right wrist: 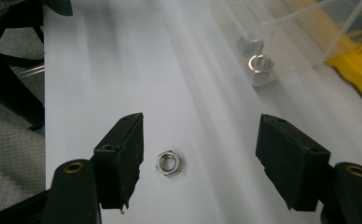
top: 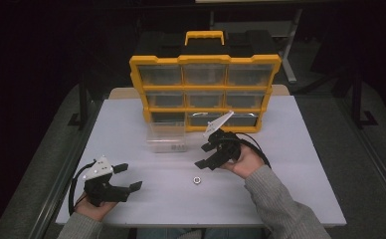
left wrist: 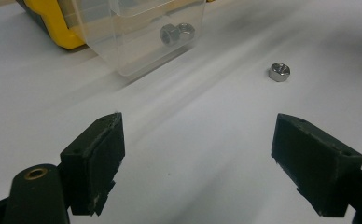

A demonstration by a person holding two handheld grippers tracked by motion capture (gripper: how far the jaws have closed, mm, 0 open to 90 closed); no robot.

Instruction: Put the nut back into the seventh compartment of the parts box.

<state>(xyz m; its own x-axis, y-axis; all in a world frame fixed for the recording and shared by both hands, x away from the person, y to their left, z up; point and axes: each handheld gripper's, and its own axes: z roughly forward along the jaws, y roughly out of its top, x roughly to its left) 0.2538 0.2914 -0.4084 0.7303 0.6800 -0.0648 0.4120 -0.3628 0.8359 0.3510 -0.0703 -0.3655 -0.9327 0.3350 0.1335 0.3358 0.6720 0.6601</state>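
Overhead, white table (top: 131, 199), dark room.

A workshop or laboratory test bench. A white tabletop (top: 131, 124) fills the centre of the high view, ringed by a dark, unlit room. At upper centre stands a yellow-and-black small-parts organiser (top: 205, 89) with rows of clear drawers. One clear drawer (top: 166, 138) sits out in front of it, and loose hex nuts (left wrist: 177, 33) lie inside. Metal furniture legs (top: 288, 47) show at upper right.
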